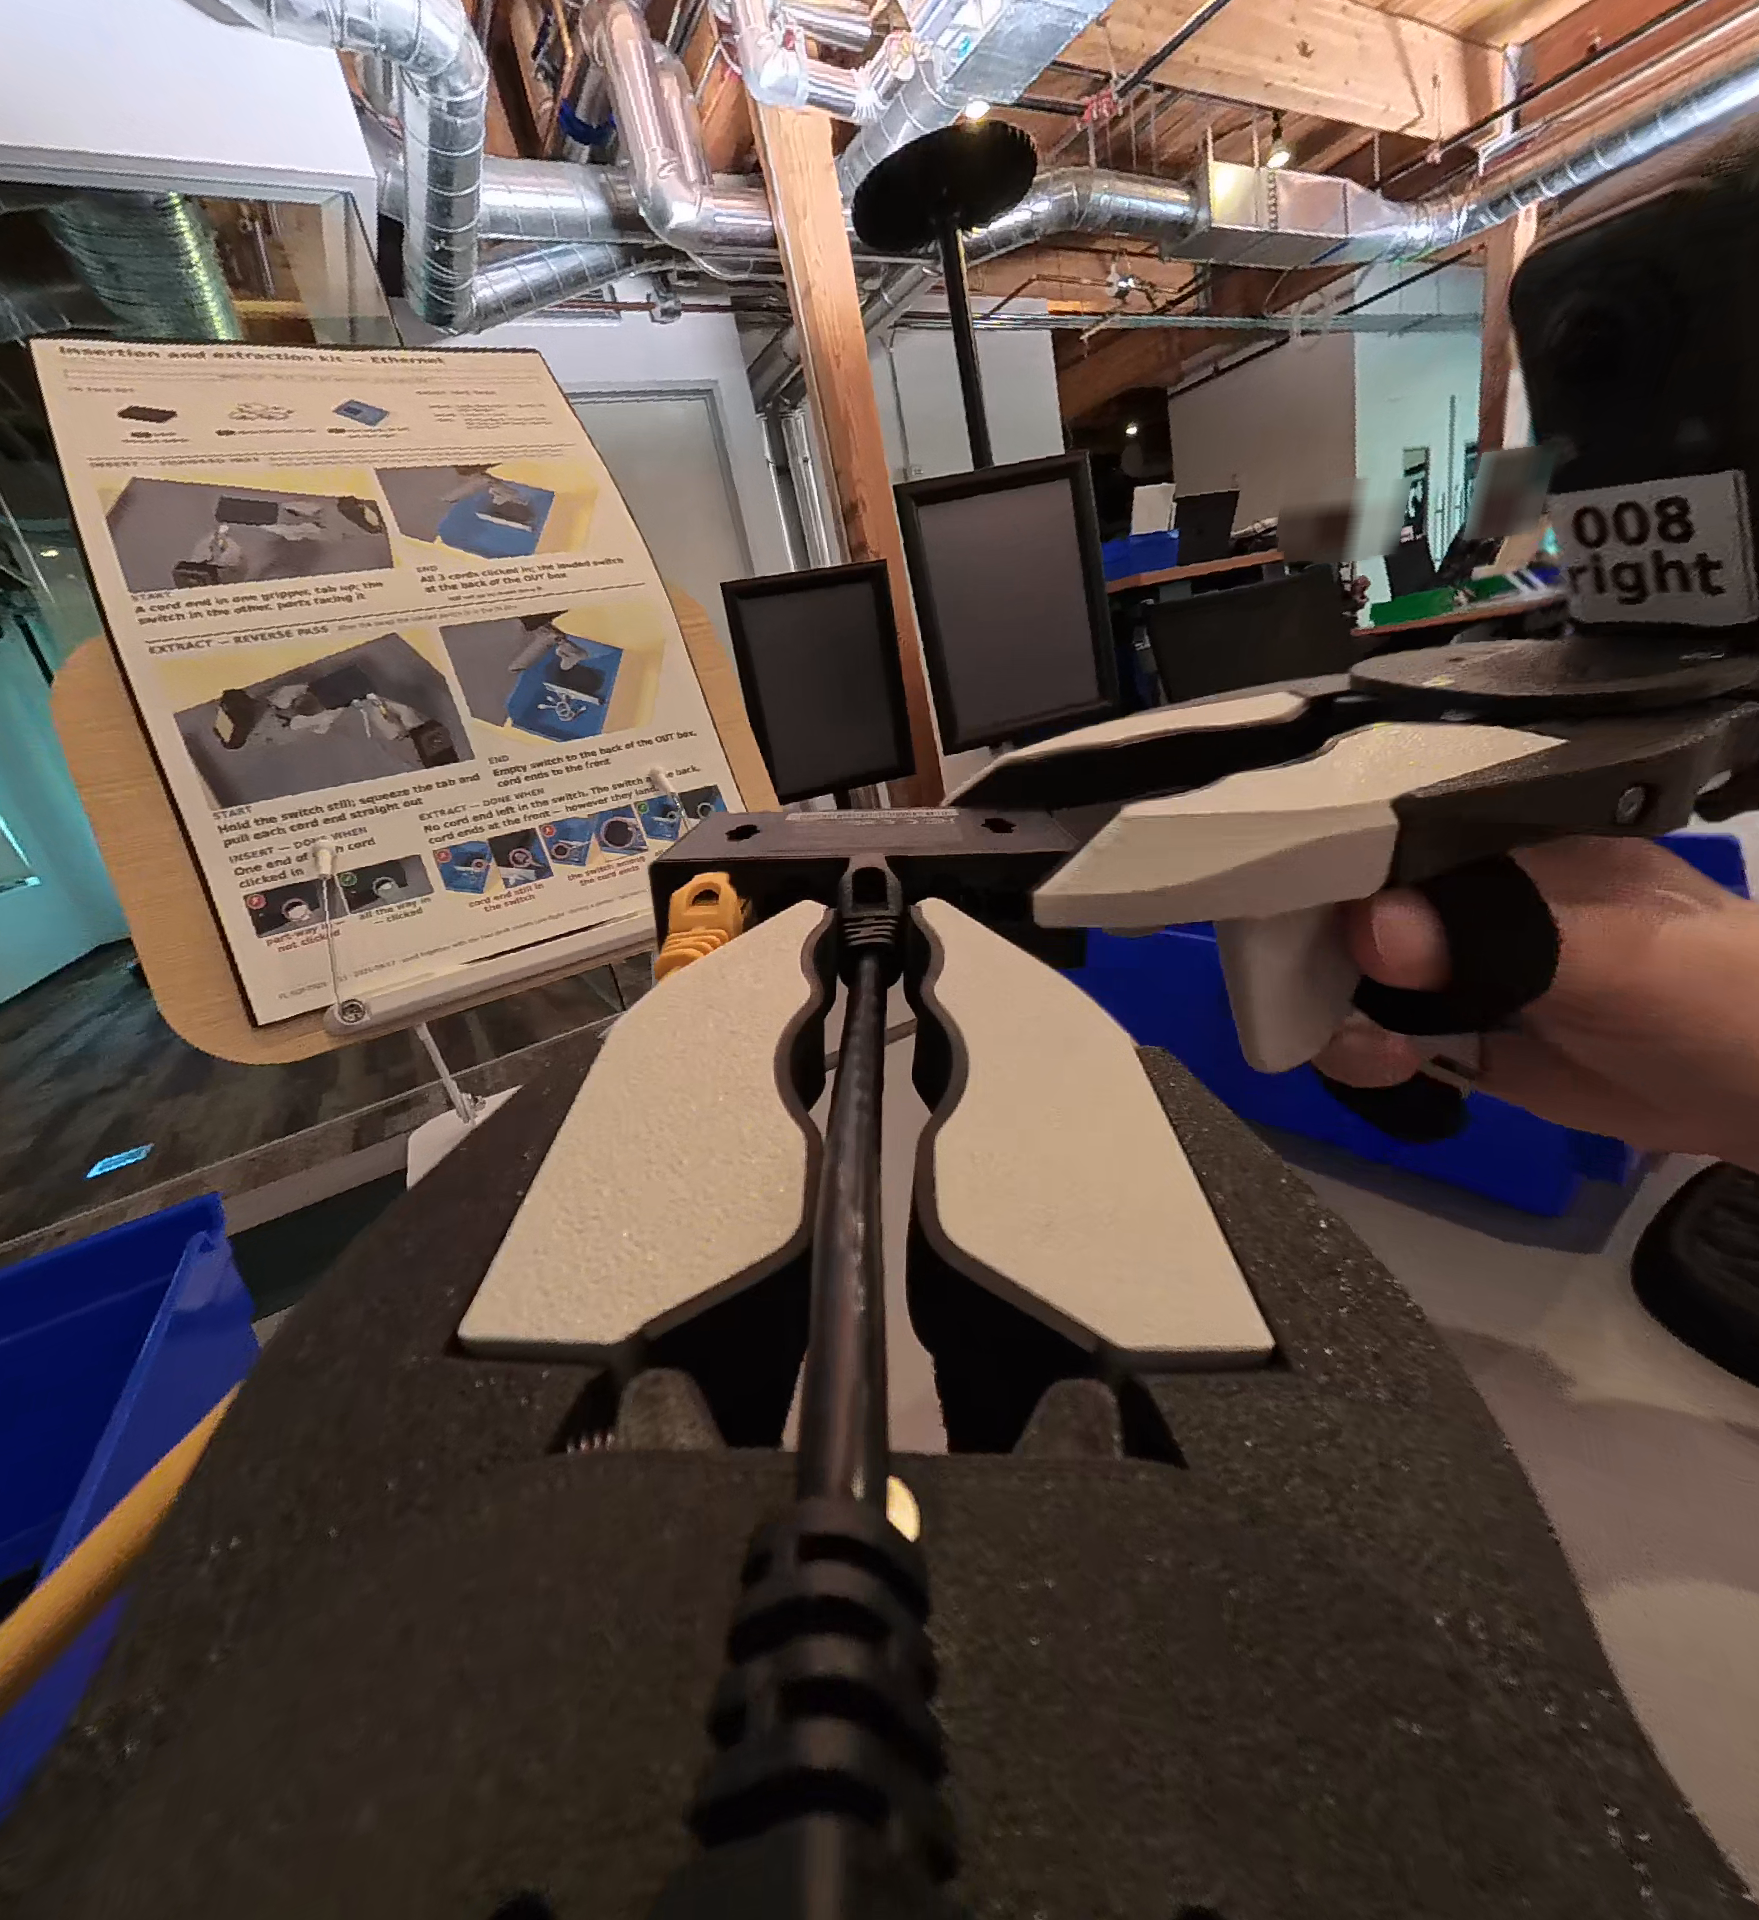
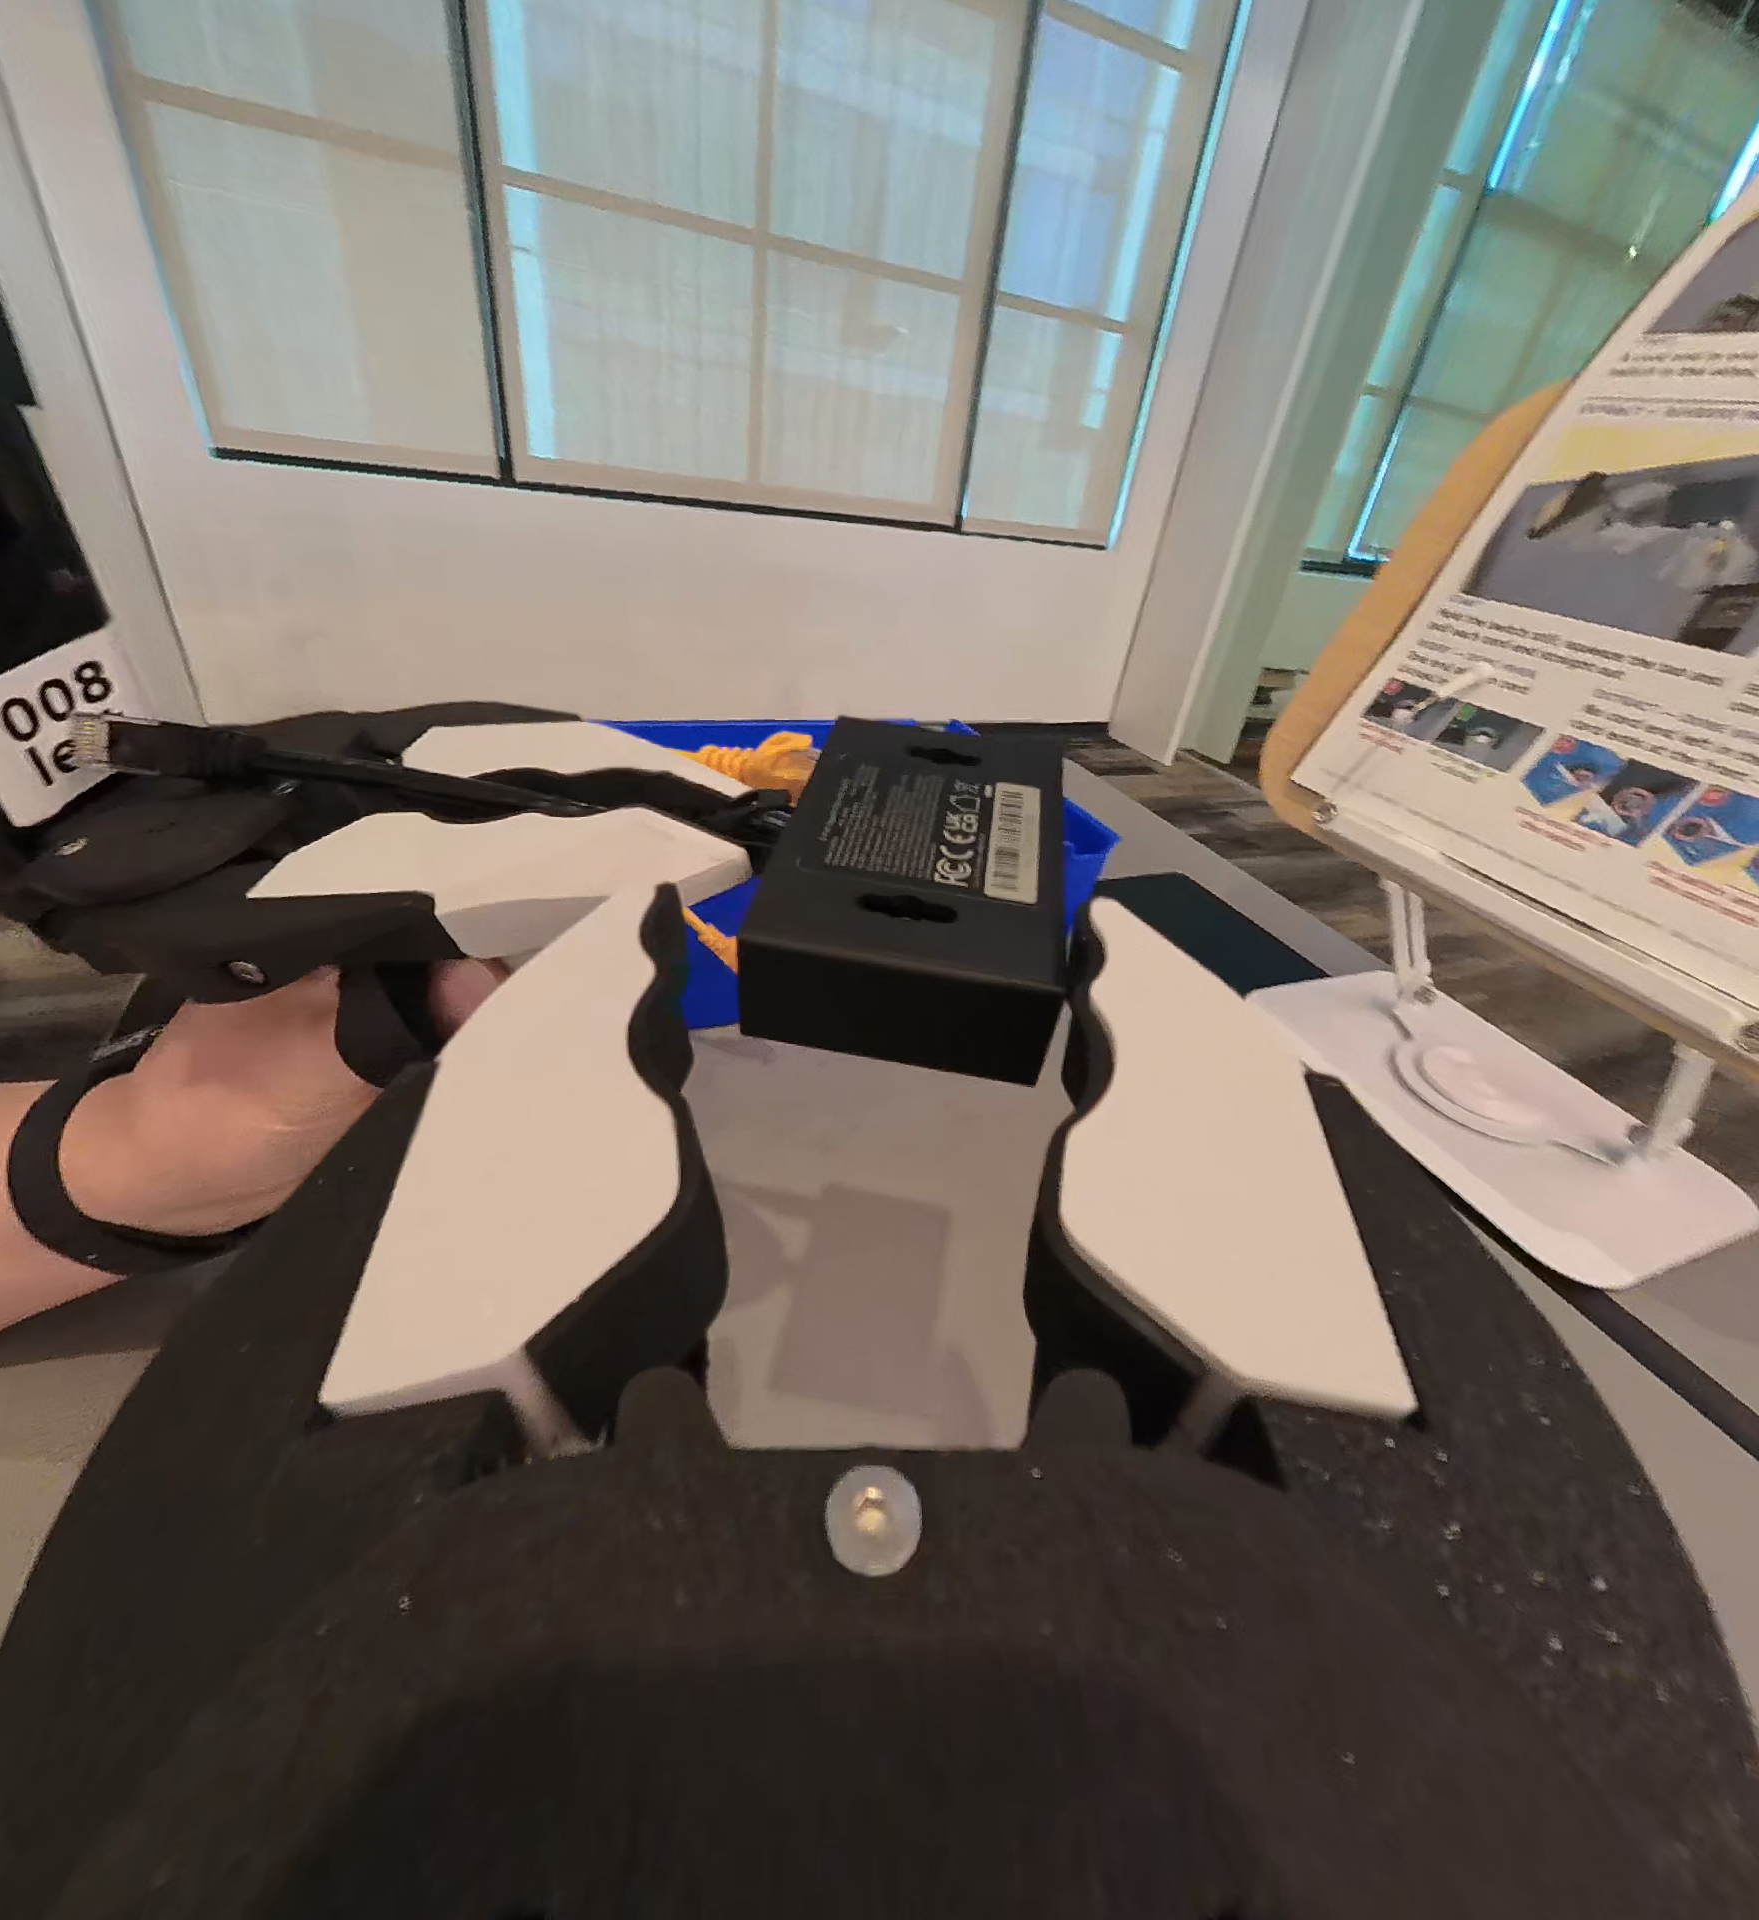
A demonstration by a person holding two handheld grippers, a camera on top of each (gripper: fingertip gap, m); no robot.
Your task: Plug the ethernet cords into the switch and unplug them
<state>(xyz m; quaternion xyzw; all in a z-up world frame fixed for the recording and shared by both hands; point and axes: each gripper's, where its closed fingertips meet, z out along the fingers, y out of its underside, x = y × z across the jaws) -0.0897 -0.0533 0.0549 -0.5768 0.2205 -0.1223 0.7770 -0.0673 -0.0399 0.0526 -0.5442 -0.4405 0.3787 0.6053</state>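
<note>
1. The right claw (image 2: 870, 966) grips the black switch (image 2: 906, 894), lifted off the counter (image 2: 833, 1247).
2. The left claw (image 1: 870, 935) pinches the black cord (image 1: 854, 1091) at its port, right of the plugged yellow cord (image 1: 703, 920).
3. Whether seating or unplugging, I cannot tell; next needs a straight, steady move.

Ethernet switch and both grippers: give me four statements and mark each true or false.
1. The right gripper holds the black ethernet switch off the table. True.
2. The left gripper is empty. False: it is shut on the black ethernet cord.
3. An orange ethernet cord is already at the switch. True.
4. The switch's ports face the right wrist camera. False: its labelled underside faces up, ports toward the left gripper.
</note>
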